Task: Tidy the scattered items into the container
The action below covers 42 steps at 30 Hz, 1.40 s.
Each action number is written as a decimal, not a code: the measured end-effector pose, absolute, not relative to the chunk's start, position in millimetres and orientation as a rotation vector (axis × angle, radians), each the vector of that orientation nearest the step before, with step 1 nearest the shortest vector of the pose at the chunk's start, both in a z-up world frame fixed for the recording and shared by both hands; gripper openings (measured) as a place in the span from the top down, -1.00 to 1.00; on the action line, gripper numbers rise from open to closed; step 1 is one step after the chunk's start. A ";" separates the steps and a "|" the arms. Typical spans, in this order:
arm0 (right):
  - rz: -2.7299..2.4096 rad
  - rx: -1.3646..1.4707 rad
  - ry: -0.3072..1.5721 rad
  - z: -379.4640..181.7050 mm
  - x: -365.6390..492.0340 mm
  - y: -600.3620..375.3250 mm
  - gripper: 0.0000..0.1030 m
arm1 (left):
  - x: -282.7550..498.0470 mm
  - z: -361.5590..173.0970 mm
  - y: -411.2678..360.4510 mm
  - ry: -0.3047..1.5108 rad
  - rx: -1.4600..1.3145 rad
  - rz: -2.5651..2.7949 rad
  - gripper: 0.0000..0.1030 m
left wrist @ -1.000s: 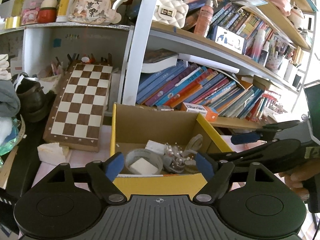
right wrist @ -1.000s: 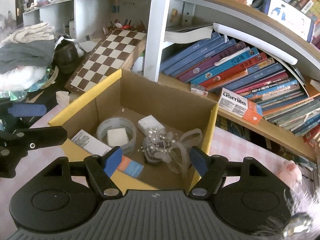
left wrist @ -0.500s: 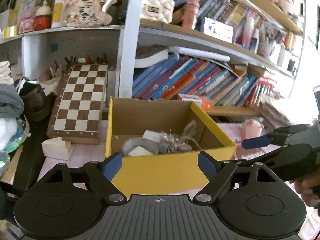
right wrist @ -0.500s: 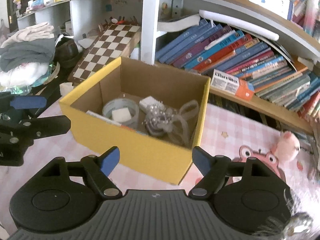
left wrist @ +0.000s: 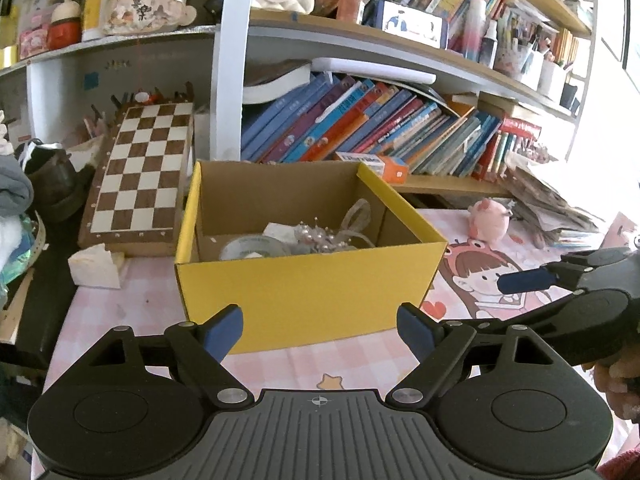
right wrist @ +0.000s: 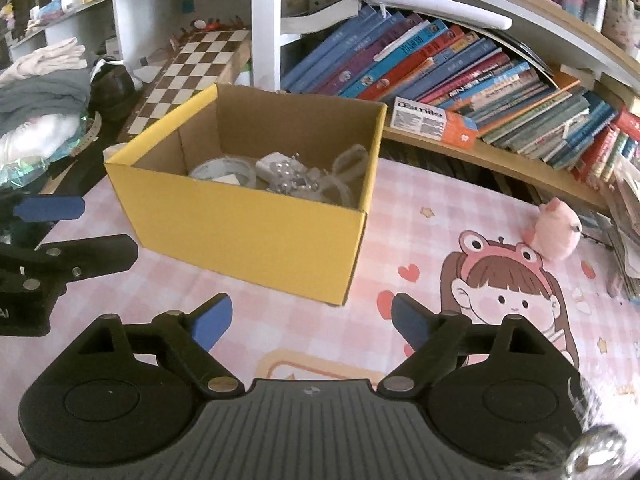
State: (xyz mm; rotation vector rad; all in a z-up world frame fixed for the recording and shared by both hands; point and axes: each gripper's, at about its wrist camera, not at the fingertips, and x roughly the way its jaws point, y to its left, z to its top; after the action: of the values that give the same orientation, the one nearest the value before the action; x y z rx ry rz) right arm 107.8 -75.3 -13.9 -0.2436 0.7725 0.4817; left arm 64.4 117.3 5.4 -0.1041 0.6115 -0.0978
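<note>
A pink checked table [right wrist: 460, 216] in front of crowded bookshelves [left wrist: 360, 128] carries an open yellow cardboard box [left wrist: 304, 280], with a chessboard [left wrist: 140, 168] leaning behind it and a pink plush pig [right wrist: 556, 232] to its right. Inside the box lie a tape roll [right wrist: 224, 170], a small white packet [right wrist: 272, 164] and a beaded ribbon ornament [right wrist: 304, 180]. The left gripper [left wrist: 319, 326] and right gripper [right wrist: 311, 320] hover just before the box, both spread wide and holding nothing.
</note>
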 end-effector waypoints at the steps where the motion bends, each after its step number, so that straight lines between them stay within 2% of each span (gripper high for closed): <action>1: 0.478 -0.242 0.772 -14.5 106.7 -76.4 -0.72 | 63.8 5.0 116.4 0.614 -0.106 -0.096 -0.74; 12: 0.410 -0.216 0.790 -24.4 99.1 -94.1 -0.90 | 61.7 -1.2 100.9 0.649 -0.100 -0.089 -0.81; 42: 0.437 -0.208 0.823 -39.6 117.5 -152.9 -0.94 | 73.3 -8.6 31.7 0.721 -0.084 -0.004 -0.84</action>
State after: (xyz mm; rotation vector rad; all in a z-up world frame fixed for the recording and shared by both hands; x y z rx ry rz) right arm 117.5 -152.9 -39.6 -0.2082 0.8227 0.4372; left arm 73.3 31.7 -8.6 -0.0839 0.7211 -0.0036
